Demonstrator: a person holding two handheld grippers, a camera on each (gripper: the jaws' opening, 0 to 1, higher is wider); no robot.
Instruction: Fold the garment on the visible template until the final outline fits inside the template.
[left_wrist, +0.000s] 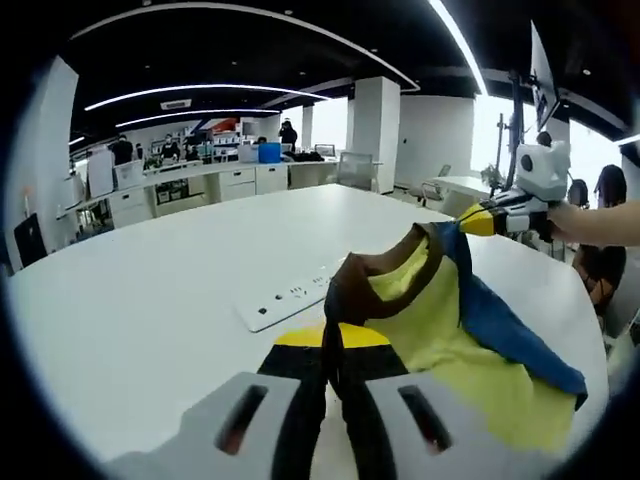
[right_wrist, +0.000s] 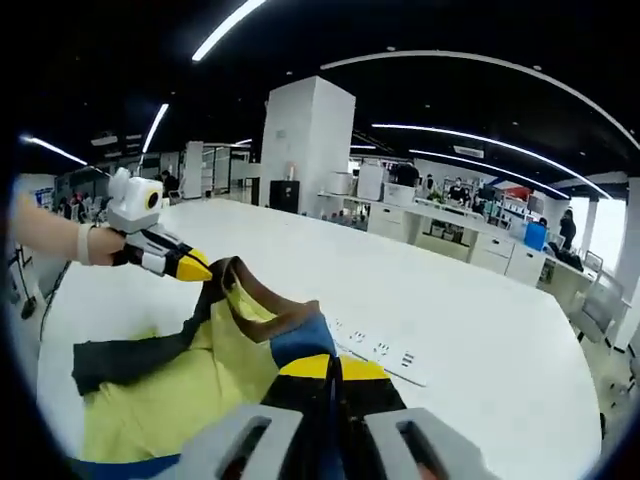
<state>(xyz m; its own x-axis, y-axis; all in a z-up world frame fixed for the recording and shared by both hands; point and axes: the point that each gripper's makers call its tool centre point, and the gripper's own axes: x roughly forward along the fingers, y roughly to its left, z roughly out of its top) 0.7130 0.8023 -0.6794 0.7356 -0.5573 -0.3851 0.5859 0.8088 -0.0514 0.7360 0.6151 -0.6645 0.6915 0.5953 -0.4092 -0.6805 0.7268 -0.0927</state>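
A yellow garment (left_wrist: 440, 340) with a dark brown collar and a blue sleeve hangs over the white table (left_wrist: 150, 300). My left gripper (left_wrist: 335, 338) is shut on the collar edge at the bottom of the left gripper view. My right gripper (left_wrist: 470, 222) comes in from the right, held by a hand, and pinches the far shoulder. In the right gripper view my right gripper (right_wrist: 333, 368) is shut on the blue part of the garment (right_wrist: 180, 390). There the left gripper (right_wrist: 192, 266) grips the collar, and a black sleeve (right_wrist: 130, 360) hangs to the left.
A white power strip (left_wrist: 285, 297) lies on the table just beyond the garment, and it appears in the right gripper view as well (right_wrist: 375, 352). Desks, a pillar (right_wrist: 305, 150) and seated people ring the room. Two people (left_wrist: 600, 230) sit close to the table's right edge.
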